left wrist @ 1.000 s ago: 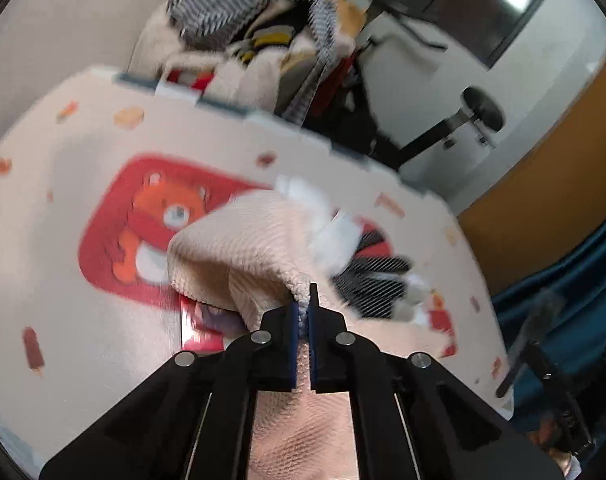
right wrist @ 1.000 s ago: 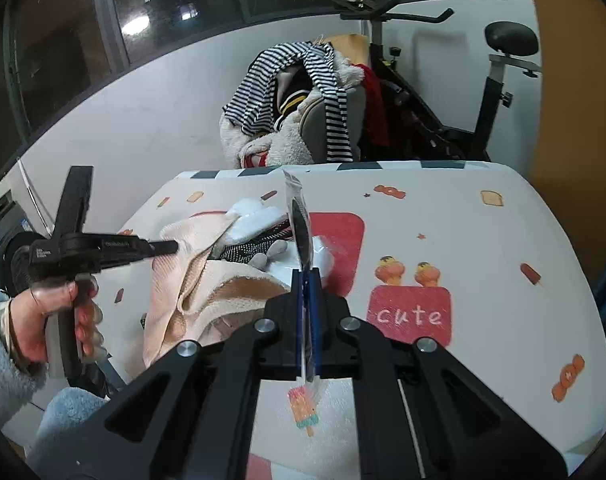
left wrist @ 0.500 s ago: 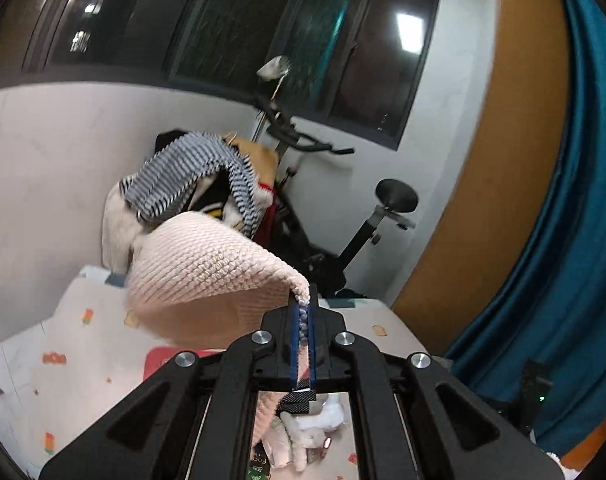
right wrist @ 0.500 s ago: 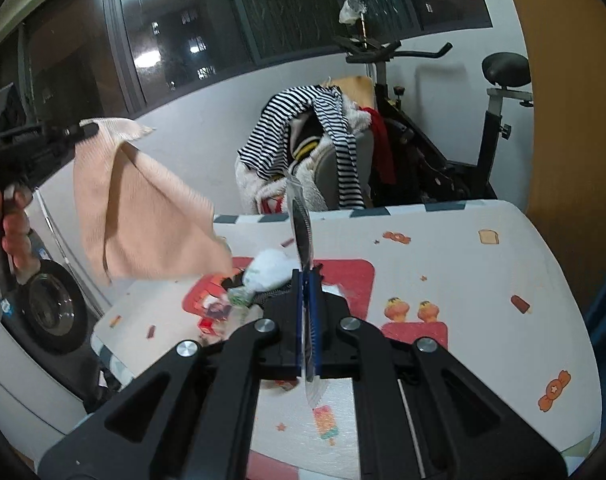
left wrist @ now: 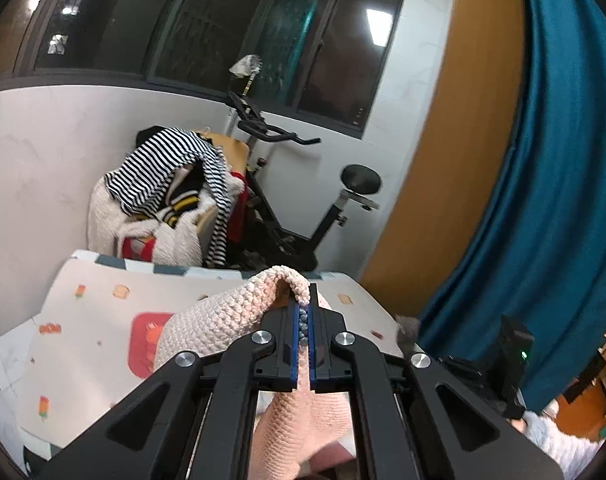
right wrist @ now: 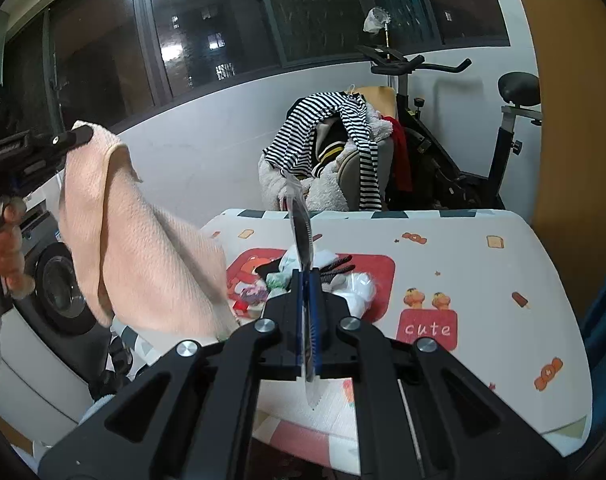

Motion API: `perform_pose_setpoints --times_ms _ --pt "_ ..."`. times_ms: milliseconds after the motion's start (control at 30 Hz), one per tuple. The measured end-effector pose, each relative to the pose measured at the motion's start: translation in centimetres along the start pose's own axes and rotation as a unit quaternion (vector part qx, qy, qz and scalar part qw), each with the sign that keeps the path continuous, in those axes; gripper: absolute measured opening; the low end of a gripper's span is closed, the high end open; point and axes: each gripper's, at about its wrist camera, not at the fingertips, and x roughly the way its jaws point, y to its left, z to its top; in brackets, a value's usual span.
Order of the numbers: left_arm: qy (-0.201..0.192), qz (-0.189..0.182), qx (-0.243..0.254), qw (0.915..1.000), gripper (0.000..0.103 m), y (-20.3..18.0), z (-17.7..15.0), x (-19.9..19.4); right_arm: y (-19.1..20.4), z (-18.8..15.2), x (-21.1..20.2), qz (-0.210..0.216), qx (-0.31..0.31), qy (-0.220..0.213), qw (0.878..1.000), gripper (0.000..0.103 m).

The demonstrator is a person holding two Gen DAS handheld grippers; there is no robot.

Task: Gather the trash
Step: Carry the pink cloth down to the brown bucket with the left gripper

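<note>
With the left gripper point(left wrist: 301, 312) raised above the counter's point(right wrist: 463, 264) left edge, jaws clamped on a fold of the pink cloth point(right wrist: 143, 248); remainder of cloth hanging free below, clear of the counter. Right gripper point(right wrist: 305, 280) held near the counter's front edge, jaws clamped on a thin clear wrapper point(right wrist: 301, 224) standing upright between them. Remaining trash pile point(right wrist: 303, 276) lying uncovered on the red bear print, left of counter centre: crumpled white plastic, a striped dark item, coloured scraps, touching one another.

Probable hazards:
- Cloth held by a narrow fold only; slip likely under a fast swing, caused by the hanging weight.
- Hanging cloth edge near the pile; sweeping across could drag scraps off the left edge.
- Wrapper thin and slick; pull-out possible if brushed against cloth or counter.
- Both jaws occupied; no further pickup possible until one load is released. No bin visible in either view.
</note>
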Motion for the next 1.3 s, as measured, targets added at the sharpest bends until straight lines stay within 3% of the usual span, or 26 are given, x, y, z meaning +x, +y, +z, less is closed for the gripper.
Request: perform_pose_setpoints --times_ms 233,600,867,1067,1300 --pt "0.031 -0.032 0.019 0.9988 0.003 -2.5 -5.6 -2.7 1.8 -1.8 -2.2 0.002 -0.007 -0.003 1.0 0.007" --pt "0.105 -0.062 0.033 0.992 0.003 -3.4 -15.2 -2.7 3.5 -5.6 -3.4 0.005 -0.008 0.015 1.0 0.007" --pt "0.18 -0.068 0.035 0.9806 0.004 -3.6 -21.5 0.2 3.5 -8.0 -2.7 0.005 0.002 0.04 0.999 0.007" --pt "0.244 -0.058 0.05 0.9669 0.004 -3.5 -25.8 4.0 3.1 -9.3 -2.2 0.005 0.01 0.053 0.999 0.007" --pt "0.296 -0.044 0.05 0.9527 0.004 -2.8 -28.9 8.4 2.8 -10.0 -1.8 0.002 0.016 0.063 0.998 0.007"
